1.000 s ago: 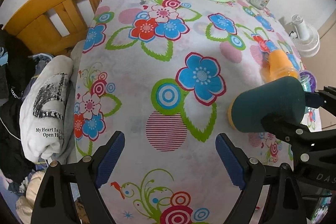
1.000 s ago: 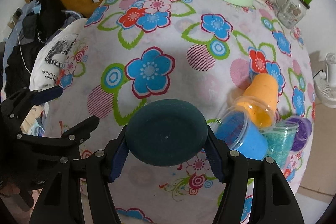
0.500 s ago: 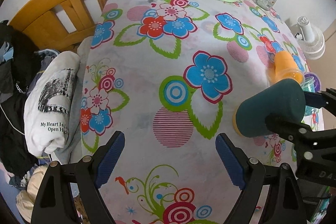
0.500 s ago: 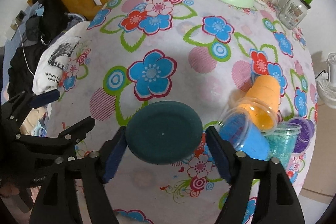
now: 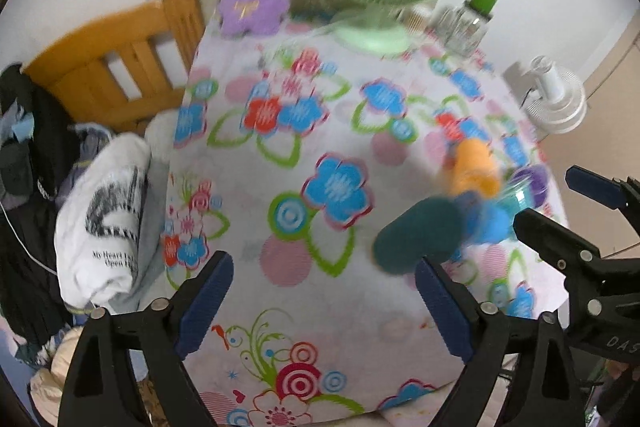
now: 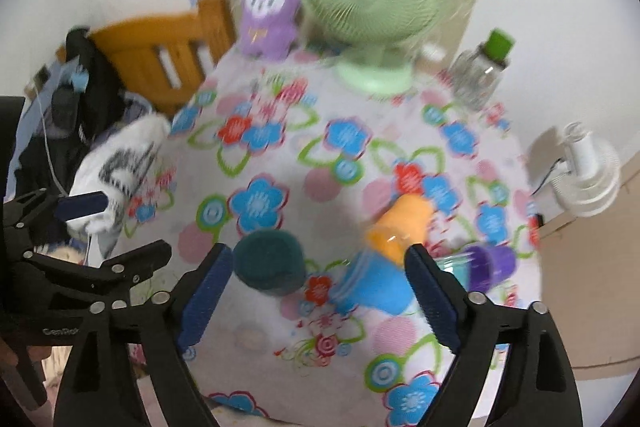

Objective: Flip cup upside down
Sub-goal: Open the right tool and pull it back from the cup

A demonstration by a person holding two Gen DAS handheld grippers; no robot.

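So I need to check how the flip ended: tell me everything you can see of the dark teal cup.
The dark teal cup is a plain, matte, opaque tumbler, blurred in both views. It stands on the floral tablecloth with a flat closed end facing up, so apparently upside down. The right gripper is open, its jaws spread; the cup sits just beyond its left finger, seemingly not gripped. The blue cup lies beside it, apart. The left gripper is open, away from it.

Open tablecloth [image 6: 280,155] centre-left — cup cluster [image 6: 404,259] blocks right, fan [image 6: 372,3] far edge.
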